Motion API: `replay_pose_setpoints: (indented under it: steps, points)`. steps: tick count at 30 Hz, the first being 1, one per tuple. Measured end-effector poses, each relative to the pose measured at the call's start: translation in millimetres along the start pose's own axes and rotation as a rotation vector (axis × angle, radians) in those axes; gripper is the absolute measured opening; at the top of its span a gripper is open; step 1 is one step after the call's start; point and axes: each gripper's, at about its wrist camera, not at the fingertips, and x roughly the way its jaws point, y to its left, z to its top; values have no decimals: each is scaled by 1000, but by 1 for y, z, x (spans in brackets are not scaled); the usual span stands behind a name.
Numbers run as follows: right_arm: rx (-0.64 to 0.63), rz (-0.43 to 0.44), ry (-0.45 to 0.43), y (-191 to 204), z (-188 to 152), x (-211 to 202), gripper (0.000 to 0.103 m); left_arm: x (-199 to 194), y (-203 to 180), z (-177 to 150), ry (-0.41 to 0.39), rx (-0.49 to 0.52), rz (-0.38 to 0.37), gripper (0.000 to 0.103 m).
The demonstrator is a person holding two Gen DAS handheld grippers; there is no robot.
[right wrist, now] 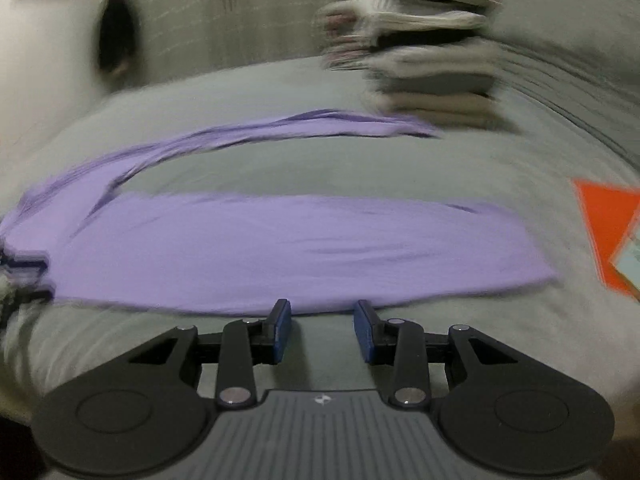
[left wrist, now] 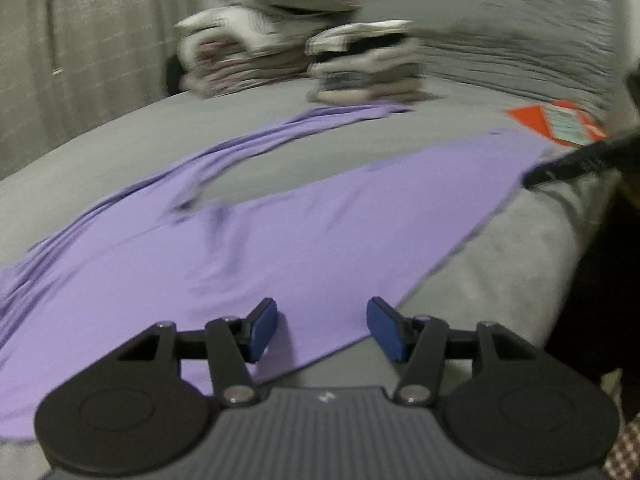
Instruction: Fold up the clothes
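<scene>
Left wrist: lilac garment (left wrist: 280,240) spread flat on bed (left wrist: 500,280), near folded stacks (left wrist: 360,64), laid out apparently for folding. Left tongs (left wrist: 322,330) wide, empty. Right tongs (right wrist: 322,332) wide, empty, at garment's near edge.

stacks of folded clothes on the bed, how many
2: a taller stack at the back left, a shorter stack just right of it, both beyond the purple garment. More may sit out of frame.

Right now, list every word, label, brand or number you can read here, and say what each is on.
No readable text.
Orange card on the bed: its pale printed panel is too blurred to read.
Left gripper and right gripper: a small white emblem on each body, no letters.
</scene>
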Motion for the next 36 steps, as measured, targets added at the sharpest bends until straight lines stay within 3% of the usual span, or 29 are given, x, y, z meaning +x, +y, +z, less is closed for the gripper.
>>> replay_pose_setpoints:
  steps: [6, 13, 14, 15, 16, 17, 25, 29, 31, 33, 35, 36]
  points:
    - [250, -127, -63, -58, 2, -11, 36, 28, -39, 19, -26, 96, -114, 54]
    - [466, -239, -134, -96, 7, 2, 33, 64, -74, 39, -64, 103, -131, 48]
    - [463, -257, -139, -95, 7, 7, 31, 66, -77, 42, -66, 104, -132, 42]
    - [439, -277, -141, -94, 8, 12, 25, 69, -81, 44, -67, 106, -133, 29]
    - [395, -313, -145, -90, 7, 13, 8, 71, -85, 47, -69, 107, -133, 17]
    - [349, -344, -147, -85, 7, 15, 5, 74, -88, 49, -71, 109, -134, 6]
    - [347, -471, -174, -87, -1, -12, 4, 66, -99, 59, -86, 100, -198, 6]
    - [328, -470, -126, -92, -1, -6, 5, 66, -95, 62, -74, 101, -203, 9]
    - [309, -468, -119, -90, 2, -5, 6, 67, -93, 63, -68, 102, -205, 16]
    - [320, -450, -119, -91, 7, -7, 13, 67, -91, 65, -61, 103, -208, 32]
    - [342, -424, -129, -95, 15, -9, 32, 68, -89, 66, -55, 103, -210, 34]
    - [353, -410, -135, -96, 20, -9, 34, 68, -84, 69, -57, 96, -198, 35]
